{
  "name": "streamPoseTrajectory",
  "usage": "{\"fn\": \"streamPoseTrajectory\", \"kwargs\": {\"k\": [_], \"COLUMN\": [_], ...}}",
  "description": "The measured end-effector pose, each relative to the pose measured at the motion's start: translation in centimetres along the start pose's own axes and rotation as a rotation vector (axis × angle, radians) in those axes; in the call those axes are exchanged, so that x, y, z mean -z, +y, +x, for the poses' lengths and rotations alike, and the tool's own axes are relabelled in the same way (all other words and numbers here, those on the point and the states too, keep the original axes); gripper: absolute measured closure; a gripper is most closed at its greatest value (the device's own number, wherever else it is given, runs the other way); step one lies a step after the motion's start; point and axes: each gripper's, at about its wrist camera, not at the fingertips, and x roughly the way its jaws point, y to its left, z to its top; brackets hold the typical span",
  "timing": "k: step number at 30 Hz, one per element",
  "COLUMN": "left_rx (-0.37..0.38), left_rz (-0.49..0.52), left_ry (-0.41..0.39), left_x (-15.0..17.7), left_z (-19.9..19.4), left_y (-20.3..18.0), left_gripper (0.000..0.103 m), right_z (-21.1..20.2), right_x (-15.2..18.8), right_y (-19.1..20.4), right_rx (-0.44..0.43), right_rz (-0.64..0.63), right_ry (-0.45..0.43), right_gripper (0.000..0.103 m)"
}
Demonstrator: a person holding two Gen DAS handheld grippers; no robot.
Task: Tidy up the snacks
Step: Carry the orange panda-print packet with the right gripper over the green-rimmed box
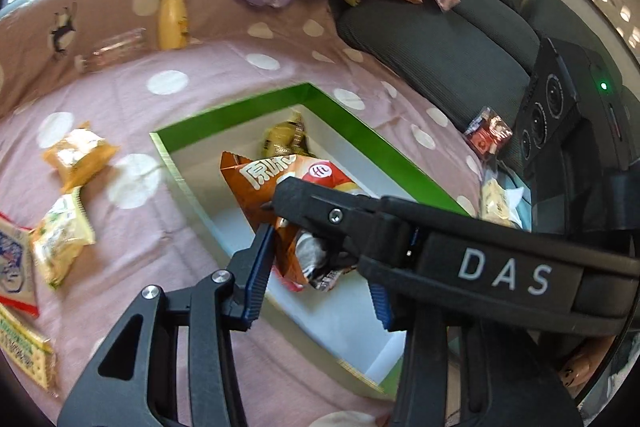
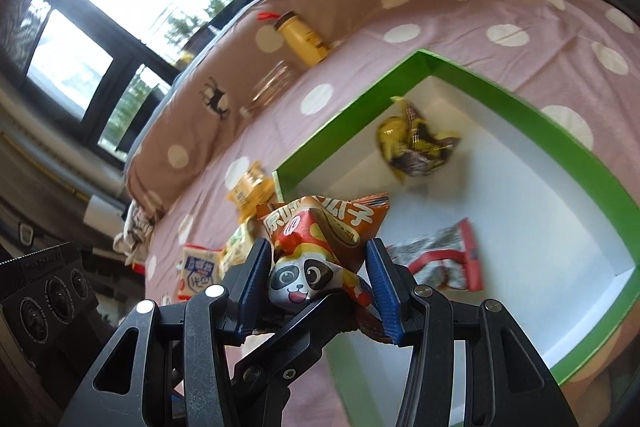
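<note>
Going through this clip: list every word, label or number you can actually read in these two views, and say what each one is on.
"DAS": white letters on the right gripper body, seen from the left wrist.
"原味": orange snack bag, left wrist view.
"原味…瓜子": same orange snack bag, right wrist view.
Blue-and-white packet and cracker packet: print too blurred.

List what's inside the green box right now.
In the green box: a gold-and-black snack pack near the far corner and a red-and-grey packet. The orange panda bag, gripped above, hides part of the floor.
</note>
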Motion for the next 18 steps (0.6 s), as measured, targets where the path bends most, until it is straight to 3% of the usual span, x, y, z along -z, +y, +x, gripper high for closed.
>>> {"fn": "streamPoseTrajectory", "kwargs": {"k": [18], "left_rx": [0.128], "left_rz": [0.019], "left_ry": [0.172], "left_x": [-1.0], "left_z": [6.6], "left_y": [-2.5], "left_gripper": [0.060], "right_z": [-0.9], "right_x": [-1.4], "right_y": [-6.7], "right_rx": [0.131], "right_rz": [0.164], "right_ry": [-0.023], "right_gripper": [0.052]}}
